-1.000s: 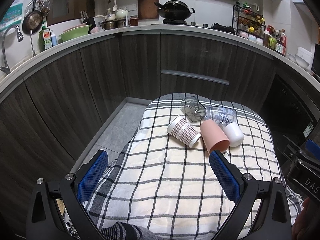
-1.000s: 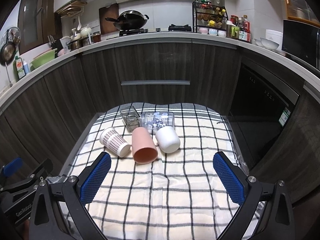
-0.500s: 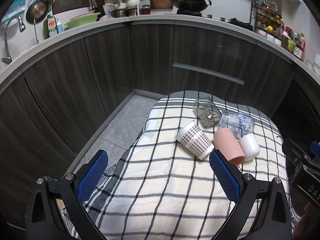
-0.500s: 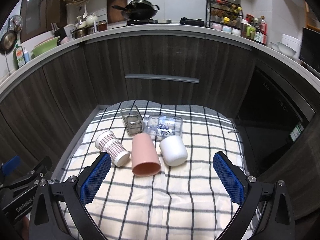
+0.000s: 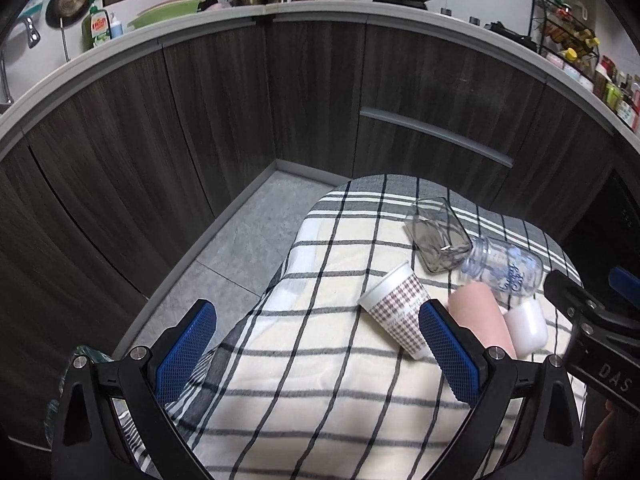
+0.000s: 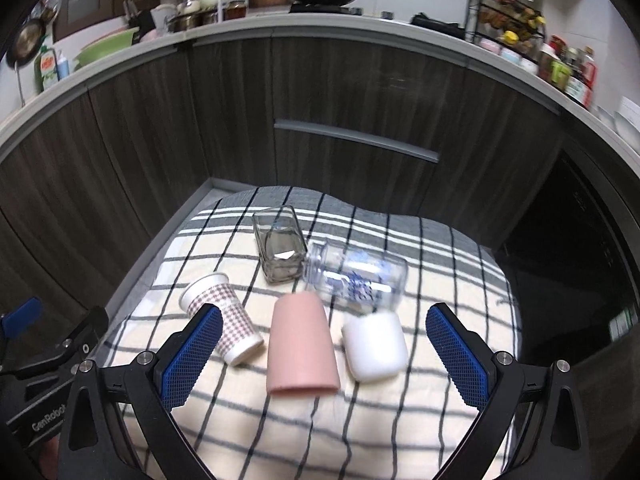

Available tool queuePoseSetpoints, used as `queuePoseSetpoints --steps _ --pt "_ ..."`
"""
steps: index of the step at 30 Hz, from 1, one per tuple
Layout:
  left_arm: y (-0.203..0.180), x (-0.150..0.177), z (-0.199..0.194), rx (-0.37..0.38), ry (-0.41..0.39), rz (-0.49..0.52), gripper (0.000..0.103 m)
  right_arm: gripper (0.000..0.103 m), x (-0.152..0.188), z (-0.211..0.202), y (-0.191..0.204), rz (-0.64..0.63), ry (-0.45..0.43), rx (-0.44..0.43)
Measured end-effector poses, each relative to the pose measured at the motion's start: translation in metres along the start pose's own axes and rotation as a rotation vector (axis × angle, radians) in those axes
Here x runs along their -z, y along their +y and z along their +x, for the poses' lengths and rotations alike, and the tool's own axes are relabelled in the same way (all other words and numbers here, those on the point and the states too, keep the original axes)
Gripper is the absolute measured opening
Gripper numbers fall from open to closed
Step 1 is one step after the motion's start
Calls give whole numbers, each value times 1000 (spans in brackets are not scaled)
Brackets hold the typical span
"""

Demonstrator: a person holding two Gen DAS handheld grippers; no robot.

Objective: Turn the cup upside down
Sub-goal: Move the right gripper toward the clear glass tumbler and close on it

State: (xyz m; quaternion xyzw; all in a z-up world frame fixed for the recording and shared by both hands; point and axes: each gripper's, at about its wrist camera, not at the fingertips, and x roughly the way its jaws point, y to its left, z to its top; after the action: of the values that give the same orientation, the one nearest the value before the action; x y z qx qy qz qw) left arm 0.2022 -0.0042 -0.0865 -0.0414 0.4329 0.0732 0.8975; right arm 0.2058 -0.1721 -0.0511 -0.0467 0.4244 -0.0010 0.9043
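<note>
left wrist: left gripper (image 5: 316, 344) jaws spread, holding nothing; paper cup (image 5: 396, 316) lies on cloth (image 5: 320, 400) beside pink cup (image 5: 480, 320) | right wrist: right gripper (image 6: 324, 354) jaws spread, holding nothing; pink cup (image 6: 300, 344), white cup (image 6: 374, 346), jar (image 6: 356, 278), glass (image 6: 278, 250) lie sideways

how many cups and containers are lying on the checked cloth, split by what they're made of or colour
Clear glass or plastic: 2, the square clear glass tumbler and the clear printed jar
Patterned paper cup: 1
Plain pink cup: 1
Plain white cup: 1
Total: 5, all lying on their sides
</note>
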Motion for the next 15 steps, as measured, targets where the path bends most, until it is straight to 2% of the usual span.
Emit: queuePoseSetpoints --steps 15 --pt "1 -39 72 -63 59 -61 103 100 -67 120 34 -170 178 -61"
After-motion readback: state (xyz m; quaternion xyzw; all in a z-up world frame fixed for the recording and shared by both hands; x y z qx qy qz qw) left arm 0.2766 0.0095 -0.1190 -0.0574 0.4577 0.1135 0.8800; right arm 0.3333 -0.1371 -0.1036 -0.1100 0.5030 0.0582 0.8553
